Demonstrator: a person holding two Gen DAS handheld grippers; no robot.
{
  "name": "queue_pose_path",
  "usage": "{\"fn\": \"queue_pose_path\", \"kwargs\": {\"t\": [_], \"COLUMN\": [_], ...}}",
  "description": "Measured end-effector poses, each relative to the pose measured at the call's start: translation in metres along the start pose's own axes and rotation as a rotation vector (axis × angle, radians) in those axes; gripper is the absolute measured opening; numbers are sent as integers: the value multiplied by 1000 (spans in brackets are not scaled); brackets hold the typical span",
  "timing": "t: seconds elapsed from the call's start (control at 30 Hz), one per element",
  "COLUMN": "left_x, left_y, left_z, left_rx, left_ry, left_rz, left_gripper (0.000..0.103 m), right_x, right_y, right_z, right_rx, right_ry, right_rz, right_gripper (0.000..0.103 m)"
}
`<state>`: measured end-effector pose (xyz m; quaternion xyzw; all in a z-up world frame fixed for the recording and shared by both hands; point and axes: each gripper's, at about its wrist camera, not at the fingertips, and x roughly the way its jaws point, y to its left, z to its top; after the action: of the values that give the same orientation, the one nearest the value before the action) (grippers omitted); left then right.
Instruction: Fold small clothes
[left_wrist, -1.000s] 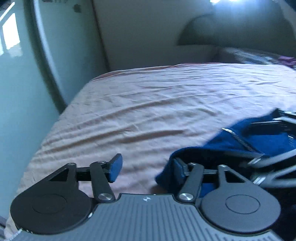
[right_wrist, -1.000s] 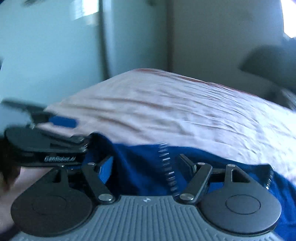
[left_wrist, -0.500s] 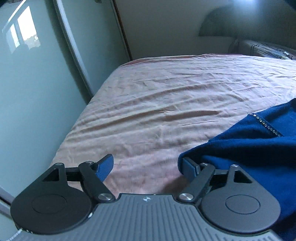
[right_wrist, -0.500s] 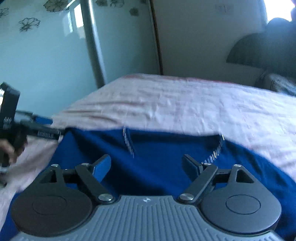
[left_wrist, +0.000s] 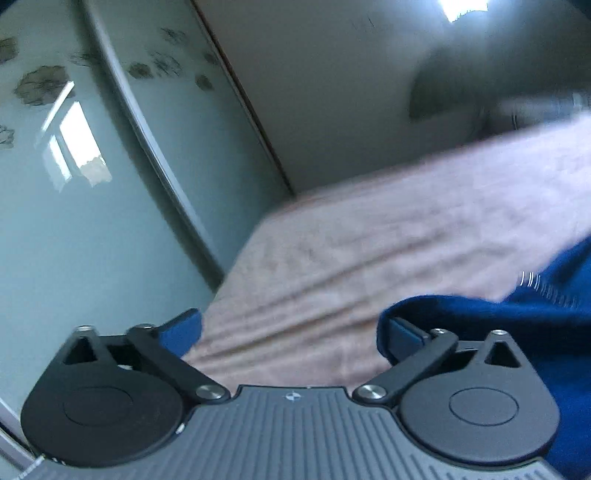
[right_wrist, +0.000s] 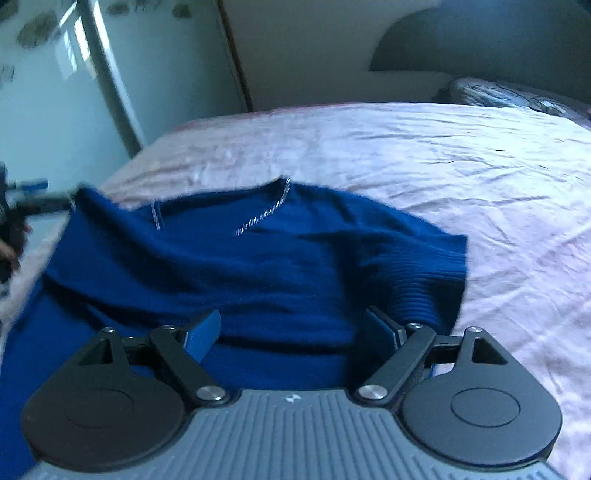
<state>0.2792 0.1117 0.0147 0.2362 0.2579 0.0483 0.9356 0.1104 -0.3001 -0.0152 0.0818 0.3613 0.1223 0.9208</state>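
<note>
The dark blue knitted sweater (right_wrist: 258, 266) lies rumpled on the pink bed sheet (right_wrist: 443, 155). The left gripper (left_wrist: 291, 328) has just been opening, its jaws wide with only sheet between them; the right gripper (right_wrist: 291, 328) hangs released over the knit. Judged risk: a 1-layer pinch drags the sweater crooked.

bedroom, pink-sheeted bed (right_wrist: 424, 155), floral wardrobe doors (left_wrist: 92, 155)

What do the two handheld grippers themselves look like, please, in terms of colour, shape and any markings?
Both look alike. The left gripper and right gripper each have a grey ribbed body with a small round emblem at the front edge, two black round-lobed plates, black link arms on silver pivot screws, and blue finger pads. No cables or sleeves are clearly visible.
</note>
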Motion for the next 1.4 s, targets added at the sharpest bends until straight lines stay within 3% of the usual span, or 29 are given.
{"fn": "queue_pose_path", "kwargs": {"t": [0.07,0.17,0.27,0.37,0.43,0.53,0.6,0.63,0.67,0.77,0.83,0.97,1.07,1.13,1.2,1.23,1.33,1.37,1.4], "left_x": [10,8,-8,-26,-30,-31,-32,-30,-30,-27,-23,-20,-23,-27,-23,-20,-17,-18,-20], "left_y": [-2,8,19,19,17,3,-2,-1,2,6,1,-20,-29,-31,-35,-35,-31,-29,-29], "left_z": [-7,-19,-20,-16,-16,-20,-24,-25,-27,-29,-27,-22,-26,-30,-33,-34,-29,-29,-29], "left_rx": [52,61,-21,-36,-34,36,78,75,57,-7,-26,-2,20,58,94,90,34,32,40], "left_ry": [96,101,71,-8,-38,-92,-106,-98,-88,-35,-9,-52,-82,-102,-76,-59,-26,-26,-27], "left_rz": [-40,-25,-69,-157,-176,-95,-101,-133,-185,-409,-502,-422,-337,-290,-238,-230,-230,-224,-214], "left_gripper": [97,98,97,99,99,97,98,97,97,98,98,93,91,92,92,92,91,91,91], "right_x": [-7,0,29,80,118,170,195,202,208,223,231,250,240,215,198,200,232,239,240], "right_y": [-4,5,26,58,76,89,92,93,92,93,97,110,121,127,131,134,133,128,125], "right_z": [5,26,56,84,99,109,111,111,113,114,117,120,129,134,137,140,144,142,140], "right_rx": [30,57,44,74,121,232,268,271,277,325,312,308,241,142,44,39,115,138,155], "right_ry": [-29,-66,-60,40,117,224,258,260,251,328,349,346,209,76,-26,-18,140,160,159], "right_rz": [24,100,262,420,519,577,537,513,543,789,875,883,873,917,934,883,605,550,563], "right_gripper": [85,85,85,85,85,85,85,86,86,87,87,87,87,87,89,91,91,91,91]}}
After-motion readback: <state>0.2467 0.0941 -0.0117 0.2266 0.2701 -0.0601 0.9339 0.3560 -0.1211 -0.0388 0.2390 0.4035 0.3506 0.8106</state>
